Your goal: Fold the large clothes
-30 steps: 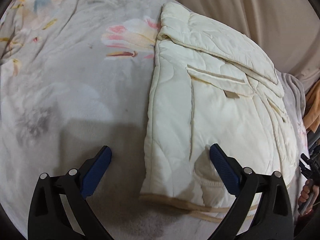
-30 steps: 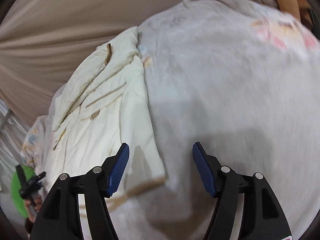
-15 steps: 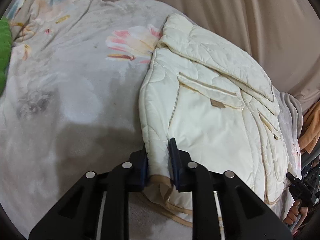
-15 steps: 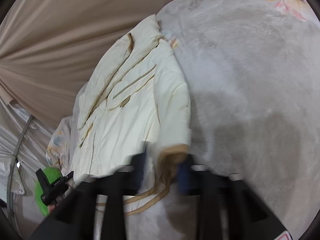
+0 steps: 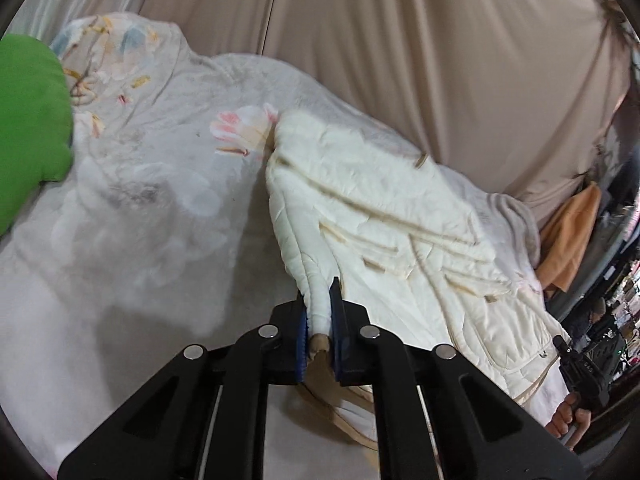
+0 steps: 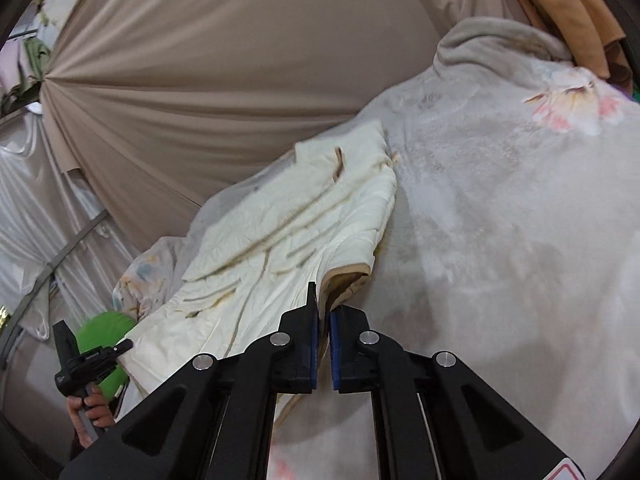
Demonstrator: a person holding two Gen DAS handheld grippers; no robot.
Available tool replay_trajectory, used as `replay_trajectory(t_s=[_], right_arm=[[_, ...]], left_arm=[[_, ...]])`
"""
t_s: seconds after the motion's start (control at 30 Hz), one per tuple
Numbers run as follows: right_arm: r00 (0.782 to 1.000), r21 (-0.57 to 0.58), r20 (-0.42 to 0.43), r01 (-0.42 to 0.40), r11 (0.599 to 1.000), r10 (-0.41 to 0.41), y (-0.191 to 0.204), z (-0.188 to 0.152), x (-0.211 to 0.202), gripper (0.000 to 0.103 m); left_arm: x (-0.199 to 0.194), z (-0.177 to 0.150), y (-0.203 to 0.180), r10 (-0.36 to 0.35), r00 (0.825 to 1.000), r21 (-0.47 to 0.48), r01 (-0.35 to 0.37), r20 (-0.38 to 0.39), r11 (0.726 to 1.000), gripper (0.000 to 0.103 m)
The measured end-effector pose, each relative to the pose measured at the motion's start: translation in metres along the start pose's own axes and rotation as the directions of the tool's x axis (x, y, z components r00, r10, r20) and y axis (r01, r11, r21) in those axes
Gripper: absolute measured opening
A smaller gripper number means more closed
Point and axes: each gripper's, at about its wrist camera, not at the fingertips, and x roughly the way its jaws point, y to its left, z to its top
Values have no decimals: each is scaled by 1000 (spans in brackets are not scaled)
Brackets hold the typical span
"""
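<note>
A cream quilted jacket (image 5: 400,232) with tan trim lies partly folded on a pale floral blanket (image 5: 140,200). My left gripper (image 5: 319,312) is shut on the jacket's near left hem corner and holds it raised off the blanket. In the right wrist view the jacket (image 6: 288,232) stretches away to the upper left. My right gripper (image 6: 323,308) is shut on the jacket's other hem corner by the tan band, also lifted. The rest of the jacket still rests on the blanket (image 6: 500,220).
A green cushion (image 5: 28,120) lies at the far left of the blanket; it also shows in the right wrist view (image 6: 104,328). Beige draped fabric (image 5: 400,40) backs the bed. An orange cloth (image 5: 568,232) hangs at the right edge.
Both grippers were open over the jacket's hem, then closed on its two corners. Since then both have lifted the hem up off the blanket.
</note>
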Motion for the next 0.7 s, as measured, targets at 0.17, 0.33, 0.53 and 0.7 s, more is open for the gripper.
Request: replay_trajectory(t_s=[0.17,0.33,0.53,0.7], right_arm=[[957,-101,262,-98,990,121,43,-3,-94,5],[902,-113,385,-163,980,195,59,21,-106,5],[945,4,301,-139,990,132,37,53,-40,5],[972,-6,232,-21,1000,22,33,75,27,5]], left_arm=[[-91,-4,-29,-102,970,59,91,219,994,9],[-108,14,-56,-107,928,111,72,356,991,9],[-24,53,-42,19,974,47,-30,228,998,10],[52,66,-47,164,971,92,-182,174,979,11]])
